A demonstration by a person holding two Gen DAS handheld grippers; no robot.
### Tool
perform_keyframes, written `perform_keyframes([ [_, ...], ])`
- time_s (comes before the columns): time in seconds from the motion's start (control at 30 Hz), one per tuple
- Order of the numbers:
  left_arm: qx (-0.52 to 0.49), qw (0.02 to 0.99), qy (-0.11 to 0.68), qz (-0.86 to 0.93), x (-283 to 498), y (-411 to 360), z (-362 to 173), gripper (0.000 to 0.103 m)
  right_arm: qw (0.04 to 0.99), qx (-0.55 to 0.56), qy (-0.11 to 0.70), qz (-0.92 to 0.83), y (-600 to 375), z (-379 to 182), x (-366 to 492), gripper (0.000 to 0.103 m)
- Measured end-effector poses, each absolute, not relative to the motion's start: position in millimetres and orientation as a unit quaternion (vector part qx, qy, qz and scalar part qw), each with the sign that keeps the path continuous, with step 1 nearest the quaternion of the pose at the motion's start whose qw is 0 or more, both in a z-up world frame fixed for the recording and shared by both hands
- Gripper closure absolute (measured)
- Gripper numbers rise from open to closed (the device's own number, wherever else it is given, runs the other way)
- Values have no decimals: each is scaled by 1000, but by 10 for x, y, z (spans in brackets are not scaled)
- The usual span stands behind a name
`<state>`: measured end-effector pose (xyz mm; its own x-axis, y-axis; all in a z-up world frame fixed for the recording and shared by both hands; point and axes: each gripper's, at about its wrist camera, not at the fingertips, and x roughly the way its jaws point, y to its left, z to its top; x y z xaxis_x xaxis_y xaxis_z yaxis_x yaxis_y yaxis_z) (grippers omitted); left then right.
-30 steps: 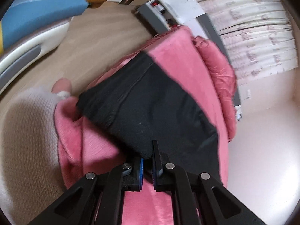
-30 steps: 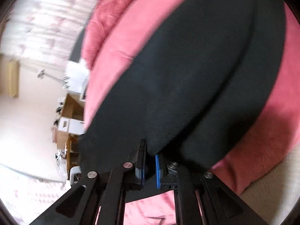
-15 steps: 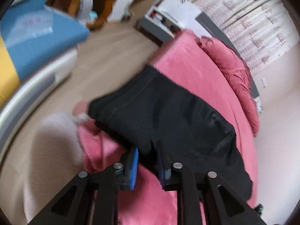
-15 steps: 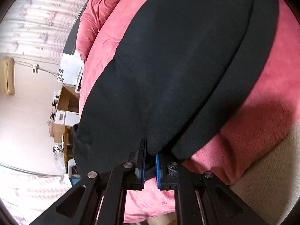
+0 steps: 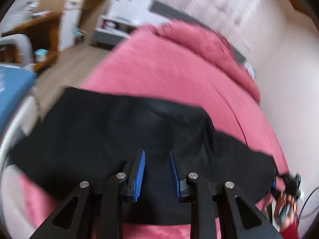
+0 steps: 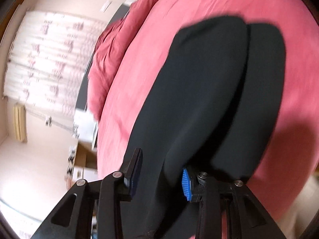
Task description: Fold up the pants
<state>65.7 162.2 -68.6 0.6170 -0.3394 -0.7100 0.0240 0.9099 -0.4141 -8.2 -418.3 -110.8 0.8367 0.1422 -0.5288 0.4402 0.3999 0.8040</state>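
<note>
The black pants [image 5: 119,131] lie folded across the near end of a pink bed [image 5: 169,69]. My left gripper [image 5: 157,155] is open just above the pants, its blue pads apart with nothing between them. In the right wrist view the pants [image 6: 209,99] stretch away over the pink bed [image 6: 159,49] as two overlapping legs. My right gripper [image 6: 161,163] is open, its jaws wide apart, and a fold of the pants lies loose between them. Both views are blurred by motion.
A crumpled pink duvet [image 5: 209,45] lies at the bed's far end by a curtained window [image 6: 45,63]. A wooden desk [image 5: 39,25] and white boxes stand at the left. A blue cushion [image 5: 10,87] is at the left edge. The other gripper [image 5: 289,181] shows far right.
Both grippers have opened and let go of the pants. The pants now lie flat on the bed. The left gripper has swung up to look along the bed.
</note>
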Motion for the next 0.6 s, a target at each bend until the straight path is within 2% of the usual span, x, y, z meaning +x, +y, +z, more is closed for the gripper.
perform_keyframes([
  [0.13, -164, 864, 461, -122, 861, 1231, -863, 78, 791, 551, 224, -142, -4703, -1084, -189, 66],
  [0.23, -155, 850, 489, -121, 954, 1094, -1037, 78, 772, 571, 228, -161, -4993, -1150, -206, 66],
  [0.27, -152, 847, 496, -115, 986, 1059, -1068, 78, 766, 575, 238, -162, -5034, -1179, -196, 69],
  [0.3, -152, 846, 498, -112, 989, 1051, -1099, 78, 762, 575, 249, -163, -5122, -1193, -206, 87],
  [0.33, -152, 847, 497, -111, 982, 1053, -1109, 78, 767, 566, 256, -164, -5171, -1150, -224, 96],
  [0.5, -154, 848, 495, -112, 900, 1051, -1075, 78, 820, 508, 218, -146, -5058, -688, -446, 96],
  [0.6, -161, 847, 494, -112, 862, 1070, -1083, 78, 812, 502, 236, -181, -4982, -788, -490, 96],
])
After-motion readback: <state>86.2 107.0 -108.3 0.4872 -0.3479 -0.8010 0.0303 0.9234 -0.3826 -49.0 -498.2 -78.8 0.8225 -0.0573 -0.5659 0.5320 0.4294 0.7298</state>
